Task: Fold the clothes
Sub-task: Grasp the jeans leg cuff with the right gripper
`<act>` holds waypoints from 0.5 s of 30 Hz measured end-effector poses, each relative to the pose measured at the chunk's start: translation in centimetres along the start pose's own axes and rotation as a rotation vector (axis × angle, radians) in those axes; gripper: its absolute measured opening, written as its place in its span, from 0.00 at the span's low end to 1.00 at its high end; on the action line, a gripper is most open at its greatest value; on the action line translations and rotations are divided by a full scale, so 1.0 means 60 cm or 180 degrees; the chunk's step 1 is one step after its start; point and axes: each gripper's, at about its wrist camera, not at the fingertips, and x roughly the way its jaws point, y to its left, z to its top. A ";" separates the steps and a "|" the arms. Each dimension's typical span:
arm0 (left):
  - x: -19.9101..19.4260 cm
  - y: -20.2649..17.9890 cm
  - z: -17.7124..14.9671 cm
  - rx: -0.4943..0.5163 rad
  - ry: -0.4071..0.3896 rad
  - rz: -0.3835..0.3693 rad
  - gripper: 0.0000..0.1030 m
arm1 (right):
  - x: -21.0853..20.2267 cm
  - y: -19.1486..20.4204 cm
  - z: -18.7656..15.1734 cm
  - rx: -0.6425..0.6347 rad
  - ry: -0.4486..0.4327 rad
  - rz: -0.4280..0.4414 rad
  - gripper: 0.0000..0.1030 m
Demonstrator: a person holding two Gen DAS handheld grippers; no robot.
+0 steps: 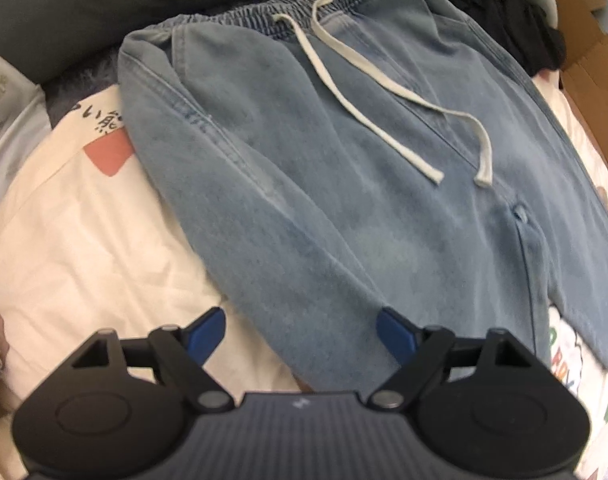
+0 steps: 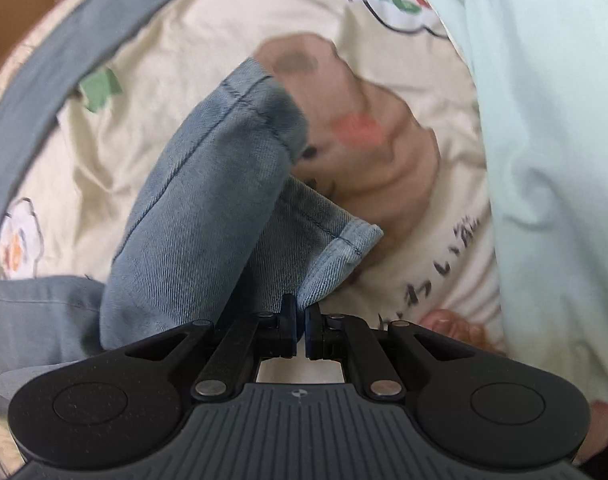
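Note:
Light-blue denim trousers (image 1: 344, 168) with an elastic waistband and a white drawstring (image 1: 384, 120) lie spread on a cream printed bedsheet (image 1: 84, 248). My left gripper (image 1: 302, 334) hovers over the left trouser leg, jaws wide open, nothing between the blue pads. In the right wrist view my right gripper (image 2: 302, 316) is shut on the hem end of a trouser leg (image 2: 208, 208). The cuff (image 2: 344, 248) is lifted off the sheet and hangs bunched in front of the fingers.
A dark grey cushion (image 1: 84, 4) lies beyond the waistband, with dark clothing (image 1: 516, 20) and a cardboard box (image 1: 588, 56) at the far right. A pale mint garment (image 2: 552, 160) covers the right of the right wrist view. The sheet (image 2: 184, 40) carries cartoon prints.

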 end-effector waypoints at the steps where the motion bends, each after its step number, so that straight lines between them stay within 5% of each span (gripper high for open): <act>1: -0.002 0.003 0.001 -0.0085 -0.0031 -0.0017 0.82 | 0.001 0.004 -0.002 -0.0012 0.0019 -0.0045 0.02; 5: -0.011 0.011 0.003 -0.0427 -0.0187 -0.0031 0.82 | -0.002 0.012 -0.004 -0.0023 0.0084 -0.0164 0.02; 9: 0.002 -0.005 0.016 -0.0489 -0.0074 0.0053 0.77 | -0.005 0.014 -0.007 -0.0059 0.0130 -0.0215 0.02; 11: 0.008 -0.010 0.017 -0.0428 -0.0036 0.0125 0.51 | -0.004 0.010 -0.010 -0.0062 0.0164 -0.0218 0.02; 15: 0.011 0.002 0.007 -0.0428 0.0082 0.0199 0.25 | -0.001 0.005 -0.022 -0.0110 0.0182 -0.0234 0.02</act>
